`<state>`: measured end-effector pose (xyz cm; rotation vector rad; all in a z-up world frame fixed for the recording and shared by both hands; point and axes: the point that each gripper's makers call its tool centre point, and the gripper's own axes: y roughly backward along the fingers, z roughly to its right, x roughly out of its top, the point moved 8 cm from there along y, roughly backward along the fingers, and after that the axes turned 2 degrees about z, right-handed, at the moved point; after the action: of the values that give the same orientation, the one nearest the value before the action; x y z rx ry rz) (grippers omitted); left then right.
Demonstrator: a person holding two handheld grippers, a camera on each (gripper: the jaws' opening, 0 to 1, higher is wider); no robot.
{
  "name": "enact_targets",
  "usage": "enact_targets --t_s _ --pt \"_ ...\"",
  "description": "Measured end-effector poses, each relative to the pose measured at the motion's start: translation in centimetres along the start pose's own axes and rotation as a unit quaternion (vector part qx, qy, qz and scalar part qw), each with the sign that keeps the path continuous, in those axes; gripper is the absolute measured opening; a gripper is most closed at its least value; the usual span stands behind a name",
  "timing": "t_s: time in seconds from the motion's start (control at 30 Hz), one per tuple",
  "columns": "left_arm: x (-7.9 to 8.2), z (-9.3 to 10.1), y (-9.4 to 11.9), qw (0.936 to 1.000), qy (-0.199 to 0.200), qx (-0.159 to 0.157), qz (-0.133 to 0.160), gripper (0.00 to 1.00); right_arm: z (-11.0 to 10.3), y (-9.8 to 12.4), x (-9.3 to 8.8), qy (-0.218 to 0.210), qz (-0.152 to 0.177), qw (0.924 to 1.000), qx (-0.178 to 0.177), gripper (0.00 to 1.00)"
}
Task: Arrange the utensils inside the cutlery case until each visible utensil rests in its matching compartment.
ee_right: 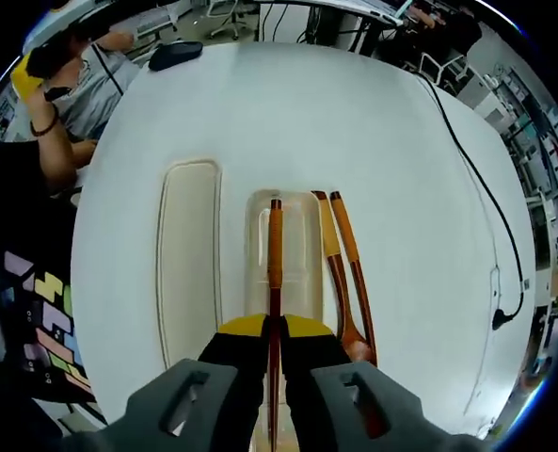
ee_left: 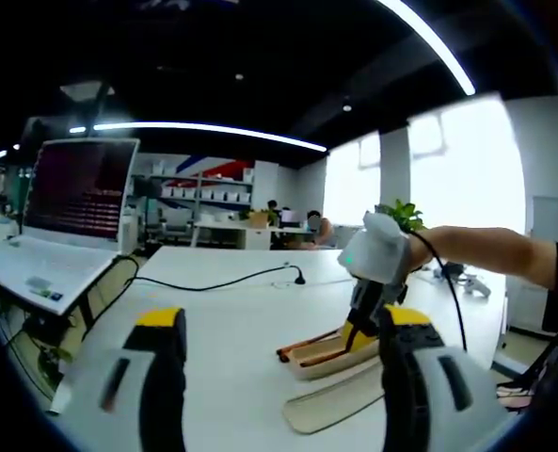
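In the right gripper view the pale open cutlery case (ee_right: 297, 226) lies on the white table (ee_right: 288, 104), its flat lid (ee_right: 189, 264) beside it on the left. My right gripper (ee_right: 275, 325) is shut on a long brown utensil (ee_right: 275, 250) that points along the case from above. Two more wooden utensils (ee_right: 344, 273), one ending in a spoon bowl, lie along the case's right side. In the left gripper view my left gripper (ee_left: 283, 318) stands open with nothing between its yellow-tipped fingers. Beyond it the right gripper (ee_left: 373, 273), in a person's hand, hangs over the case (ee_left: 321, 358) and lid (ee_left: 330, 407).
A laptop (ee_left: 76, 193) stands on a desk at the left. A black cable (ee_left: 213, 282) runs across the table, and the cable (ee_right: 486, 198) also trails along the table's right side. A person (ee_right: 62, 85) sits at the table's edge. A plant (ee_left: 401, 215) stands behind.
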<state>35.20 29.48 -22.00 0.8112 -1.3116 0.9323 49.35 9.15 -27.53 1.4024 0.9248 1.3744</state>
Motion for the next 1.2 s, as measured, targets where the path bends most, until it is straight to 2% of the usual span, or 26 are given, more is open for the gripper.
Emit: enact_targets --t_s 0.23,0.8,0.97,1.03,1.2 --pt "-0.1 -0.1 0.0 1.0 0.001 0.001 -0.002 0.89 -1.2 -0.5 -0.4 -0.001 0.002 1.0 0.001 0.03" --pt "-0.2 0.2 0.1 1.0 0.0 0.0 -0.002 0.89 -1.2 -0.4 -0.7 -0.021 0.003 0.9998 0.0 0.08" --pt "-0.2 0.1 0.1 1.0 -0.003 0.003 -0.004 0.89 -1.1 0.9 -0.4 -0.008 -0.002 1.0 -0.005 0.08" --pt "-0.2 0.2 0.1 1.0 -0.006 0.0 -0.004 0.89 -1.7 1.4 -0.6 -0.01 0.003 0.9999 -0.007 0.08" --pt "-0.3 0.3 0.0 1.0 -0.005 -0.004 -0.006 0.89 0.1 2.8 0.3 -0.007 0.011 0.9995 -0.028 0.12"
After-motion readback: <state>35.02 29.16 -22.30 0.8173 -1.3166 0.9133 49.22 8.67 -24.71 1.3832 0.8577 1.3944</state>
